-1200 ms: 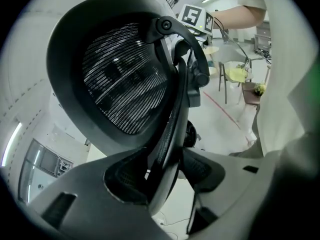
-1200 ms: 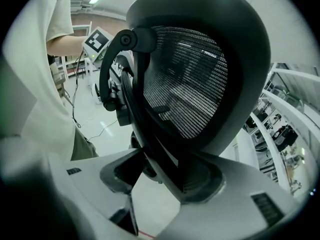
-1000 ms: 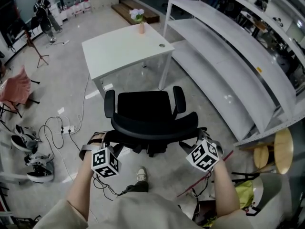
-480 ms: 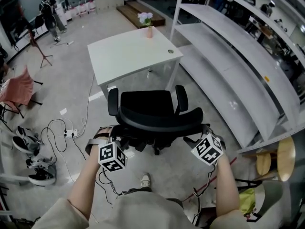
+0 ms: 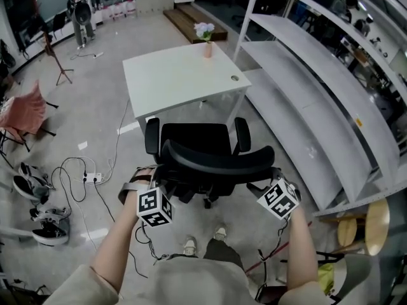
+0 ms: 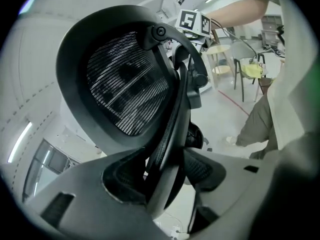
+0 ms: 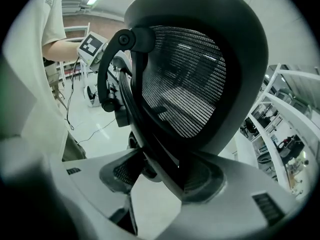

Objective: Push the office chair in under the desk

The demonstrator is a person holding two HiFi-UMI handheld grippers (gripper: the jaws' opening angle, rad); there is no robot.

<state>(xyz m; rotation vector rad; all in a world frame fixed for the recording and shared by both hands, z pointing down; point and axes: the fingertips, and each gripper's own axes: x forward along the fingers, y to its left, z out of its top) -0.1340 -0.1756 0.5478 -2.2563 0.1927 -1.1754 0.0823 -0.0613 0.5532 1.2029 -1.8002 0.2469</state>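
Note:
The black office chair (image 5: 194,140) stands just in front of the white desk (image 5: 178,75), its seat facing the desk. Both grippers hold its curved mesh backrest (image 5: 219,161) from behind. My left gripper (image 5: 160,184) is at the backrest's left end and my right gripper (image 5: 266,182) at its right end. In the left gripper view the backrest's rim (image 6: 167,134) runs between the pads of the left gripper (image 6: 167,176); these jaws have just been opening a little, with the rim still gripped. In the right gripper view the right gripper (image 7: 160,176) is clamped on the rim (image 7: 150,134).
A small vase of flowers (image 5: 206,43) stands on the desk's far edge. A big white shelving rack (image 5: 305,88) runs along the right. Cables and a power strip (image 5: 89,176) and shoes (image 5: 25,186) lie on the floor at left. A round stool (image 5: 375,215) is at lower right.
The chair has rolled forward toward the desk with both grippers on its backrest. The person's feet have stepped forward behind it.

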